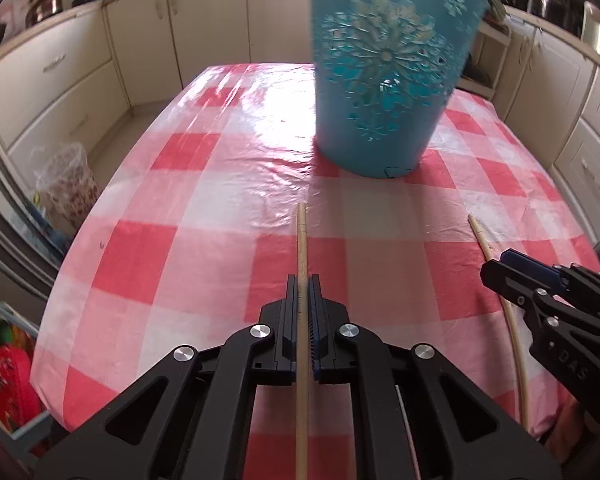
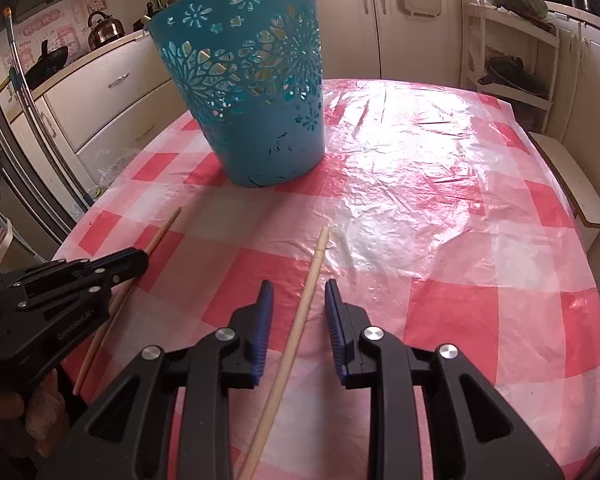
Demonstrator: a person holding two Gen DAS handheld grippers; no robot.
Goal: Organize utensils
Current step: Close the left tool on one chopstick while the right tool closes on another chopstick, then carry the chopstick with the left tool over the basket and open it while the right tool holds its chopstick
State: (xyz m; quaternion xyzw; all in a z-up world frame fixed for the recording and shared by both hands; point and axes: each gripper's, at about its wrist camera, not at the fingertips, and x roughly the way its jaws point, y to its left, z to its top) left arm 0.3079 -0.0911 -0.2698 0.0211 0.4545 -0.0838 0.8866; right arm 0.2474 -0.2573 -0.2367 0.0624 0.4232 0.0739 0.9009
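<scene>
While my left gripper point(image 1: 303, 280) is clamped on one chopstick point(image 1: 301, 240), my right gripper point(image 2: 299, 286) stands apart around the other point(image 2: 300, 320) on the table point(image 2: 460, 280) — both aimed at the blue bin point(image 2: 256, 92), presumably to drop them in.

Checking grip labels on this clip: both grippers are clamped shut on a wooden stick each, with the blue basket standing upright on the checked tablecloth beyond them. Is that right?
Not quite. Only the left gripper is shut on its wooden stick. The right wrist view shows the right gripper open, its pads clear of the second stick lying between them. The blue basket does stand upright on the checked tablecloth beyond them.
</scene>
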